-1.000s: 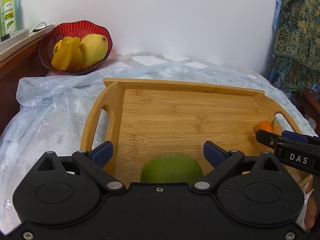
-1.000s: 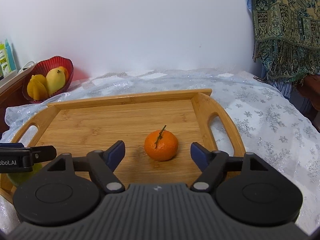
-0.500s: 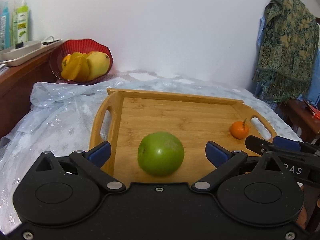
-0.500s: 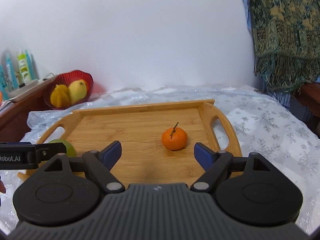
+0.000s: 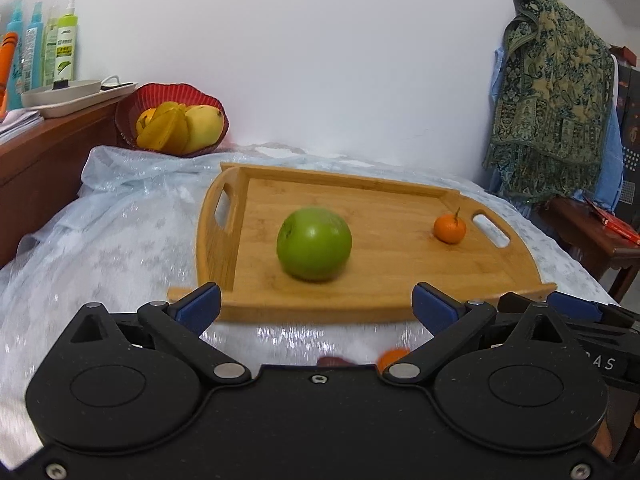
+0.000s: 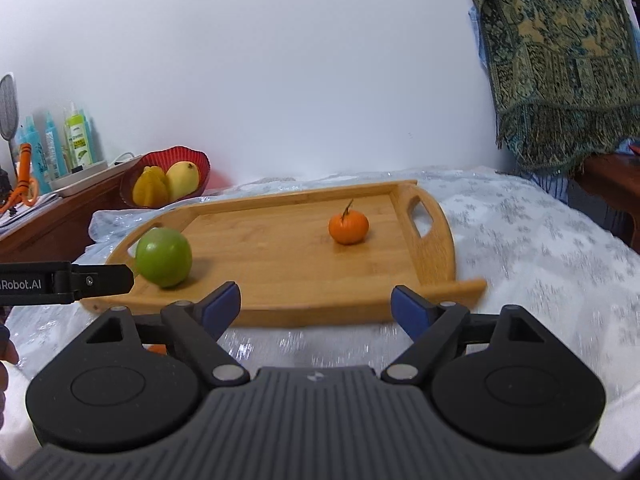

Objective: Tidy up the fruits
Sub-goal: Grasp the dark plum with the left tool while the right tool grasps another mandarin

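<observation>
Nearest, left gripper [image 5: 316,304] and right gripper [image 6: 316,306] both spread wide, holding nothing, hovering short of the tray. Glossy round green apple [image 5: 314,244] and small stemmed tangerine [image 6: 348,228] sit apart on the flat bamboo tray [image 5: 384,304] over a shiny crinkled cloth [image 6: 540,248]. Likely between placements; next needs another fruit fetched. Far back, ruffled red bowl [image 5: 176,94] with yellow fruit.

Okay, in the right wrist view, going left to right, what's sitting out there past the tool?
Spray bottles → red fruit bowl → green apple → tangerine → right tray handle → patterned cloth.
</observation>
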A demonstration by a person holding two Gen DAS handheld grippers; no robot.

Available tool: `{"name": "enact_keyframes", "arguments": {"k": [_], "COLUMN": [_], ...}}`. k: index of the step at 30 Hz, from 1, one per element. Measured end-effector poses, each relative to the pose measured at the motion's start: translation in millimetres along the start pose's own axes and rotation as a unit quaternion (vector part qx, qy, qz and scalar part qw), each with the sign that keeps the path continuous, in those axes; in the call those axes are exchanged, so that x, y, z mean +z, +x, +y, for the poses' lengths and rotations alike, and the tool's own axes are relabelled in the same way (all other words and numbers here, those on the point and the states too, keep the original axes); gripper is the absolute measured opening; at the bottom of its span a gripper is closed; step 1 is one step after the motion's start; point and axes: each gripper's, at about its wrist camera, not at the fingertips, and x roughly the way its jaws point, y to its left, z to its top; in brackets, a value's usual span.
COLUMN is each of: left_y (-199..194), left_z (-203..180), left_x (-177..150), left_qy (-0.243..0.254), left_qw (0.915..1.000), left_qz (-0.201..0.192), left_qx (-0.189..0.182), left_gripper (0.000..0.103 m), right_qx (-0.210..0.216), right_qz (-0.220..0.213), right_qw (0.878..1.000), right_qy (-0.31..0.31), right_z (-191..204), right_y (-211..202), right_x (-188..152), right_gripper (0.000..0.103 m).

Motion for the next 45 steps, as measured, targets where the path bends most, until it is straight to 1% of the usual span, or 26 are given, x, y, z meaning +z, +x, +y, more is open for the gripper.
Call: {"name": "enact_keyframes", "arguments": {"k": [4, 9, 15, 23, 26, 28, 30, 31, 33, 35, 37, 40, 42, 45], "left_y": [-7, -17, -25, -28, -29, -30, -32, -32, -32, -31, -31, -32, -32, -31], "left_z": [-1, -6, -5, -3, -4, -5, -6, -6, -7, -8, -9, -11, -12, -12], "left_x": [-13, -27, -40, -49, -52, -53, -54, -55, -56, -57, -59, -61, -62, -64], "left_qy": [0.002, 0.014, -0.007, -0.015, -0.015, -0.014, -0.013, -0.013, -0.014, -0.015, -0.014, -0.004, -0.003, -0.003], "left_qw": [1.0000, 0.9999, 1.0000, 0.9998, 0.9998, 0.9999, 0.9999, 0.9999, 0.9997, 0.9996, 0.9996, 0.9999, 0.9999, 0.9998], "left_qz": [0.004, -0.004, -0.003, 0.001, 0.003, 0.003, 0.000, -0.001, 0.003, 0.010, 0.013, 0.011, 0.012, 0.017], "left_qx": [0.005, 0.009, 0.003, 0.011, 0.008, 0.003, -0.003, -0.007, -0.017, -0.022, -0.021, -0.013, -0.012, -0.010], "left_gripper": [0.102, 0.102, 0.102, 0.102, 0.102, 0.099, 0.090, 0.087, 0.076, 0.070, 0.067, 0.063, 0.063, 0.063], "right_qx": [0.000, -0.001, -0.005, 0.003, 0.005, 0.008, 0.010, 0.011, 0.014, 0.015, 0.017, 0.021, 0.024, 0.022], "right_qz": [-0.005, -0.003, -0.003, -0.010, -0.010, -0.006, -0.003, -0.002, 0.000, 0.003, 0.005, 0.009, 0.014, 0.016], "right_qw": [1.000, 1.000, 1.000, 1.000, 1.000, 1.000, 1.000, 1.000, 1.000, 1.000, 1.000, 1.000, 1.000, 1.000], "right_qy": [-0.001, 0.001, -0.001, -0.006, -0.008, -0.006, -0.006, -0.007, -0.009, -0.013, -0.014, -0.013, -0.011, -0.010], "right_z": [2, 4, 7, 13, 15, 15, 16, 17, 18, 19, 20, 20, 20, 20], "right_y": [-11, -19, -26, -32, -33, -33, -32, -32, -31, -31, -31, -30, -29, -28], "right_x": [-10, -20, -29, -35, -36, -37, -38, -38, -39, -40, -40, -40, -40, -41], "right_gripper": [0.091, 0.091, 0.091, 0.091, 0.089, 0.085, 0.080, 0.077, 0.073, 0.068, 0.062, 0.054, 0.052, 0.051]}}
